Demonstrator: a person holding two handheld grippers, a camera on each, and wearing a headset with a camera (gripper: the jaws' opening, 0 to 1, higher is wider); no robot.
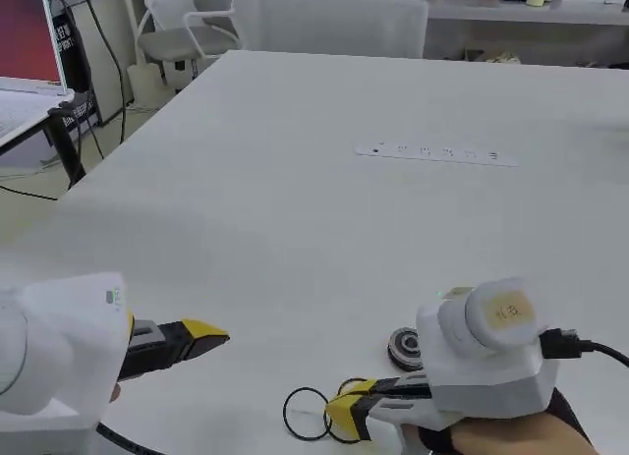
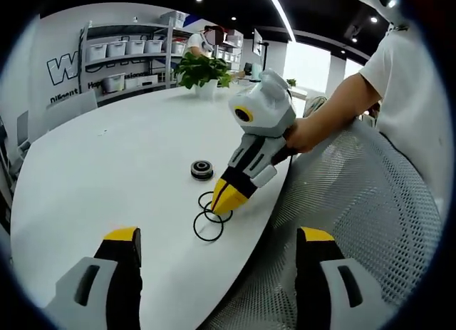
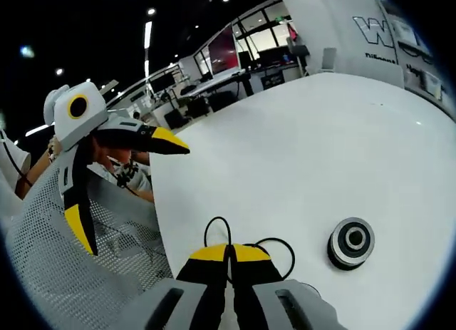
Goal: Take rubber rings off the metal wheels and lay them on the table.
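- While my right tool [image 1: 344, 408] rests low on the white worktop [image 1: 295, 229], its jaws are pressed together at two overlapping black rubber rings [image 1: 307, 414]; I cannot tell if one is pinched.
- The metal wheel [image 1: 404, 348] lies just beside them.
- My left tool [image 2: 219, 236] is spread wide, holding nothing.
- A power strip [image 1: 434, 153] lies farther across; shelves [image 2: 125, 59] and a potted plant [image 2: 201, 68] stand beyond.

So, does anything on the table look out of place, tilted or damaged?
Nothing stands out. Two black rubber rings lie flat on the white table, slightly overlapping, at the tip of the shut right gripper. The metal wheel sits flat beside them, apart from the rings. No damage visible.
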